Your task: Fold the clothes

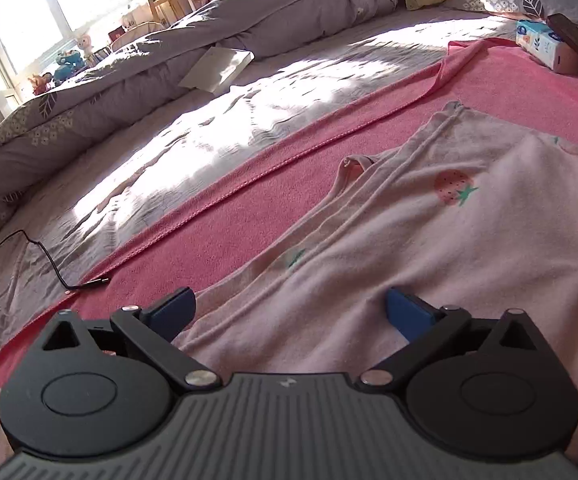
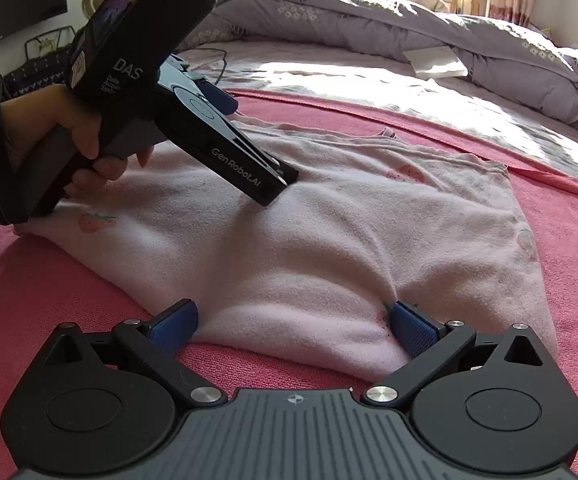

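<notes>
From the left wrist view, the left gripper (image 1: 289, 308) sits low over the pink strawberry-print garment (image 1: 429, 248), its 2 blue fingers spread wide and holding nothing, cloth bunched between them. The garment lies on a pink towel (image 1: 229, 232) spread across the bed (image 1: 169, 128), with a black cable (image 1: 49, 256) at the near left and a tissue pack (image 1: 541, 42) at the far right. If these jaws close here they may pinch several layers at once, or catch the towel beneath, and drag the fold askew

From the right wrist view, the right gripper (image 2: 293, 320) has its jaws wide too, straddling the garment's near edge (image 2: 301, 344); its right pad (image 2: 413, 326) presses into a crease. A hand (image 2: 69, 128) holds the left gripper down on the cloth at the far left. Pressing from both ends could ridge the middle, and a lift of only 1 layer would undo the fold
</notes>
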Demonstrator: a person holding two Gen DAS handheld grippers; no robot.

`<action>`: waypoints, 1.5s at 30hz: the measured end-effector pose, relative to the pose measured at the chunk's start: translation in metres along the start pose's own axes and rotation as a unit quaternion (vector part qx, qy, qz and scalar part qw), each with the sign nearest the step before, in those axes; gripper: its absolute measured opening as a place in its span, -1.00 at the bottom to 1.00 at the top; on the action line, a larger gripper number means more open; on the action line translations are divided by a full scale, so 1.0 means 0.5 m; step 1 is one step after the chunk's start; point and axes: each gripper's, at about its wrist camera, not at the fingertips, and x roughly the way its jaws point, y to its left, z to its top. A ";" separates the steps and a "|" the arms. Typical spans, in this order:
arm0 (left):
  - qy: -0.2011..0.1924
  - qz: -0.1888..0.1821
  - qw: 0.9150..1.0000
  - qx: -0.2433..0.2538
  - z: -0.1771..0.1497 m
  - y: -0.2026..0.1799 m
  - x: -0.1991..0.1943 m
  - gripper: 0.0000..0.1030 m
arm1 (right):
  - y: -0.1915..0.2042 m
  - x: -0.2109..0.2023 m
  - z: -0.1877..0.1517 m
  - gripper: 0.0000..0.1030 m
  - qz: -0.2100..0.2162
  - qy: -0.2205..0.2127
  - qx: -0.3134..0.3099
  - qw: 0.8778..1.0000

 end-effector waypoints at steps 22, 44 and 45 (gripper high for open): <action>-0.011 0.110 0.994 0.021 0.005 -0.019 0.008 1.00 | -0.003 -0.007 -0.028 1.00 0.001 -0.046 0.018 0.999; 0.007 0.031 0.999 0.011 -0.037 -0.038 -0.074 1.00 | -0.008 -0.013 -0.033 1.00 0.008 -0.054 0.027 0.998; 0.007 0.035 0.999 0.008 -0.031 -0.036 -0.062 1.00 | -0.009 -0.013 -0.033 1.00 0.009 -0.054 0.028 0.998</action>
